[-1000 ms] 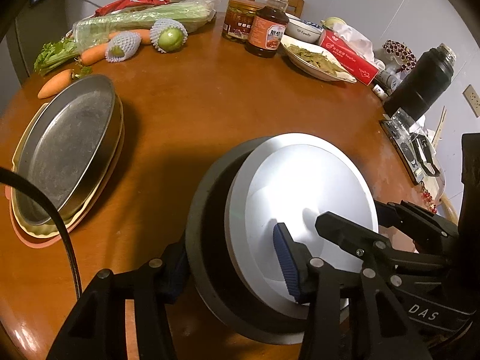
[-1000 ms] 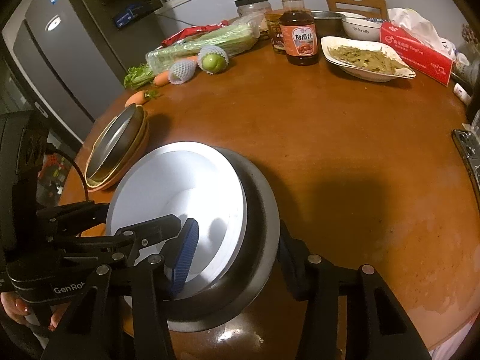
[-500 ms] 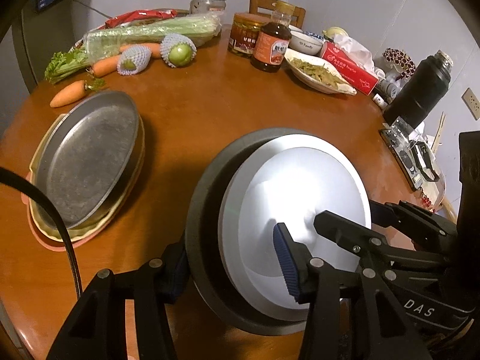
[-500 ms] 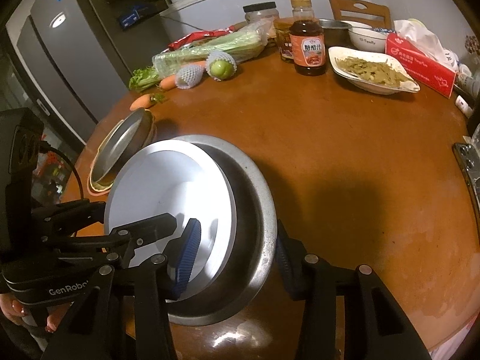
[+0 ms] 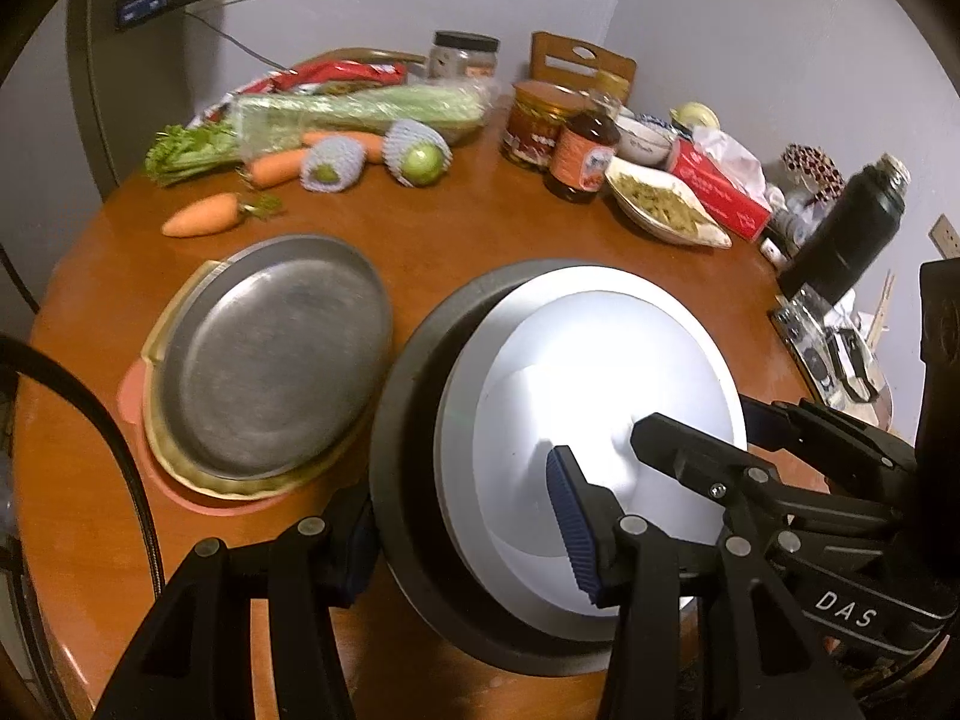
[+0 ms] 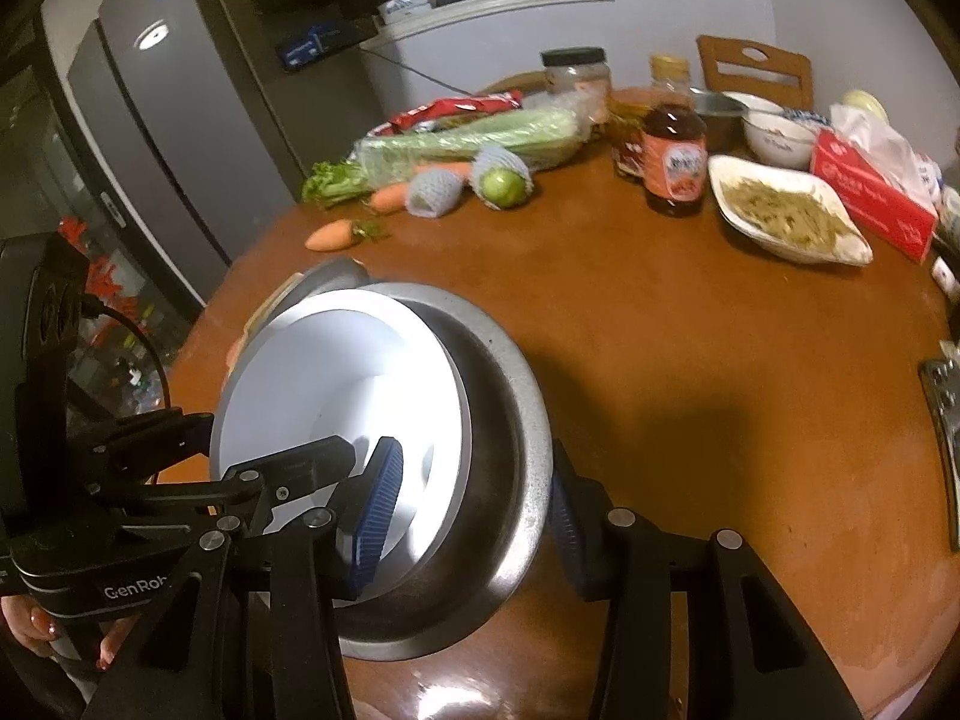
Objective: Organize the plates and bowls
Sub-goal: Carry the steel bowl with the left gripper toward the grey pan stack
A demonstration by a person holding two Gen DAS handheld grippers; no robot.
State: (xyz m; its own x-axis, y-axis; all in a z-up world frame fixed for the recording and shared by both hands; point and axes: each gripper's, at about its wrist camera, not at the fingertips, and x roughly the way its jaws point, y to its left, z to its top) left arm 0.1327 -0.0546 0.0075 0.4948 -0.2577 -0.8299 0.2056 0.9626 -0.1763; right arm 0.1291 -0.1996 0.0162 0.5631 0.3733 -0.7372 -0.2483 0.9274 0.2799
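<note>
A white bowl (image 5: 600, 390) (image 6: 336, 372) sits nested in a larger metal bowl (image 5: 408, 420) (image 6: 504, 420), and the pair hangs tilted above the round wooden table (image 5: 468, 252). My left gripper (image 5: 465, 540) is shut on the pair's left rim, one pad outside the metal wall and one inside the white bowl. On the opposite rim my right gripper (image 6: 471, 510) is shut the same way. To the left lies a stack of plates (image 5: 270, 354), a metal one on top; the bowls hide most of the stack of plates (image 6: 324, 279) in the right wrist view.
Carrots (image 5: 201, 222), celery (image 5: 360, 108), netted fruit (image 5: 420, 159), jars and a sauce bottle (image 5: 582, 159) line the far side. A dish of food (image 5: 660, 210), a red tissue box (image 5: 720, 192) and a black flask (image 5: 846, 228) stand right. A fridge (image 6: 150, 120) is behind.
Both grippers have risen with the nested bowls, lifting them off the table. The bowls now sit closer to the plate stack, and their tilt has changed.
</note>
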